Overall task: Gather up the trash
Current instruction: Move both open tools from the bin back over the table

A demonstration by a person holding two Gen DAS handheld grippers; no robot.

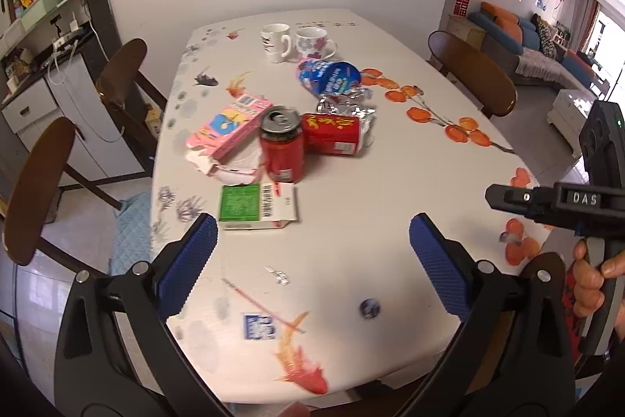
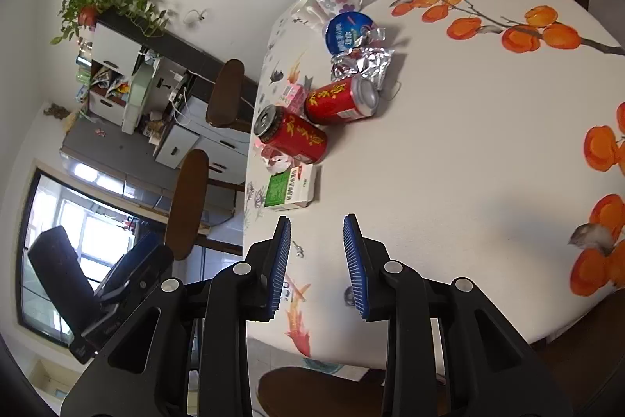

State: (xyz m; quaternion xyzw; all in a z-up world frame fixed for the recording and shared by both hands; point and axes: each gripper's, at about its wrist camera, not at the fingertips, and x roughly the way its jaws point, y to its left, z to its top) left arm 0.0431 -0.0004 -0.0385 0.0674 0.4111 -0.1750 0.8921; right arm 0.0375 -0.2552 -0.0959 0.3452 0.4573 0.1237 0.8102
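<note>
Right now both grippers hang over the near edge of the table point(image 1: 390, 151) with nothing between their pads: the left gripper point(image 1: 312, 260) has its jaws spread wide apart, the right gripper point(image 2: 317, 260) stands with a narrower gap, also empty. The trash sits in a cluster at centre frame in the left wrist view: an upright red can point(image 1: 282, 147), a second red can lying on its side point(image 1: 332, 133) just to its right, a pink carton point(image 1: 230, 129) to its left, a green and white box point(image 1: 256, 206) nearest the left gripper, crumpled foil point(image 1: 347, 106) and a blue cup point(image 1: 330, 77) behind. Two mugs point(image 1: 297, 42) at the upper middle are probably not rubbish and should be left alone. The green box looks like the sensible first pick; I would bring the wide jaws down squarely over its short sides, close gently so the thin card does not buckle, and avoid nudging the upright can just behind it.
</note>
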